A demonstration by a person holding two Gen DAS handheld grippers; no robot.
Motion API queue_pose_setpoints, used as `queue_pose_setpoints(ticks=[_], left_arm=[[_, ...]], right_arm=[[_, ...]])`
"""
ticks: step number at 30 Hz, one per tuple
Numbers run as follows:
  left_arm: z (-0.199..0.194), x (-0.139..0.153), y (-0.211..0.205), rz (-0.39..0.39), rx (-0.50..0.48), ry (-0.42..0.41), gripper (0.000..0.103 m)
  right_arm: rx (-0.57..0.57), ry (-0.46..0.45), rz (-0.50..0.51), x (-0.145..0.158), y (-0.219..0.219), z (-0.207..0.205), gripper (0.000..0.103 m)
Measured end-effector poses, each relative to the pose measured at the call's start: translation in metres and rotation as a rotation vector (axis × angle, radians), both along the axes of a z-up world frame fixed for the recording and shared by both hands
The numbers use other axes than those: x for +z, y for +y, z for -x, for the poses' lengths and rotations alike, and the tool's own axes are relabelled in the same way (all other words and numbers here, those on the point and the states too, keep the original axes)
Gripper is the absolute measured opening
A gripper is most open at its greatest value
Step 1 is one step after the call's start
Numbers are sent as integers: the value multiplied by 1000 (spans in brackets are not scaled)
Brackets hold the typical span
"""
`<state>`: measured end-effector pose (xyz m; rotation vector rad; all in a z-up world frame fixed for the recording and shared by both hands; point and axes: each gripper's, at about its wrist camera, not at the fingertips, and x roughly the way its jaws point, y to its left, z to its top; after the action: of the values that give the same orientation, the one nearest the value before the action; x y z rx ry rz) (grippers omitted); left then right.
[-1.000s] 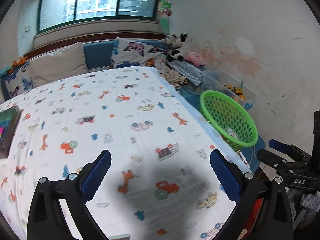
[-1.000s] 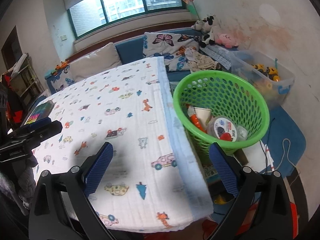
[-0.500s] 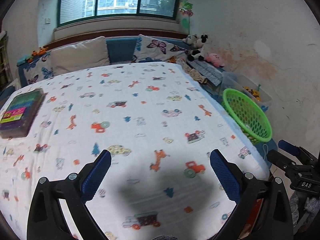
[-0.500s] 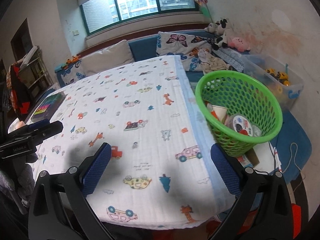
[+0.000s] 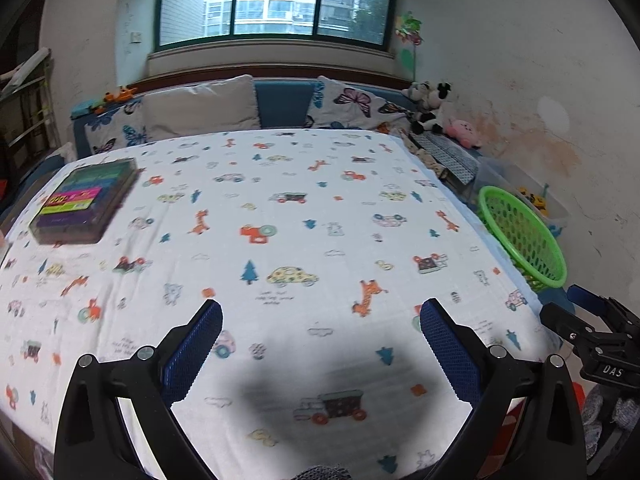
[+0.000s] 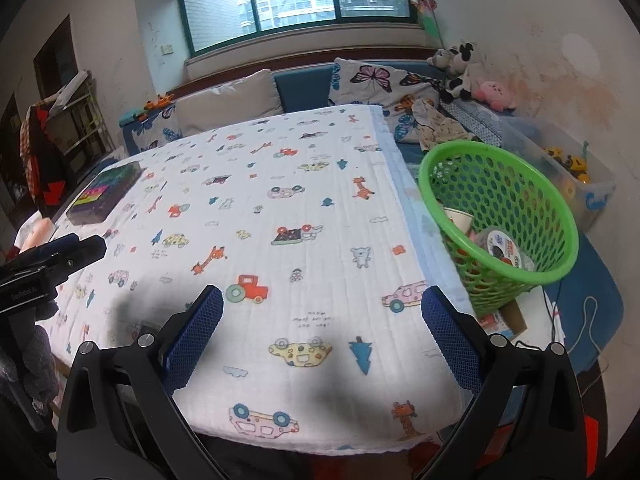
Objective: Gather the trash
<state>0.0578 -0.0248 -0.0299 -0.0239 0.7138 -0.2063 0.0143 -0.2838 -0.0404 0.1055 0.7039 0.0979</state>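
Observation:
A green mesh basket [image 6: 536, 240] stands beside the table's right edge, holding a paper cup [image 6: 458, 218], a round lidded tub [image 6: 506, 246] and other trash. It also shows in the left wrist view [image 5: 520, 236]. My left gripper [image 5: 320, 320] is open and empty above the near middle of the cartoon-print tablecloth [image 5: 280, 220]. My right gripper [image 6: 322, 310] is open and empty above the near right part of the cloth [image 6: 280, 200], left of the basket.
A dark box with coloured stripes [image 5: 86, 200] lies at the table's far left, also in the right wrist view [image 6: 104, 194]. A cushioned bench with pillows [image 5: 200, 110] and soft toys [image 6: 460, 68] runs behind. A clear toy bin [image 6: 568, 172] stands by the right wall.
Both grippers have pulled back and turned left. The basket has slid toward the right of each view and the striped box has come into sight. Both stay open and empty.

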Motion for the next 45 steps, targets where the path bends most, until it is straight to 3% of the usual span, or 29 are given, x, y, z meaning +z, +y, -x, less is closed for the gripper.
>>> queue_pose_setpoints(ticks=[13,45], left_arm=[[14,0,15,-16,57,-13,96],[25,6,24,-68,168,-64,96]], right_arm=[[34,-33,43,-1,18,5,99],[34,-94,3,2,23,5,99]])
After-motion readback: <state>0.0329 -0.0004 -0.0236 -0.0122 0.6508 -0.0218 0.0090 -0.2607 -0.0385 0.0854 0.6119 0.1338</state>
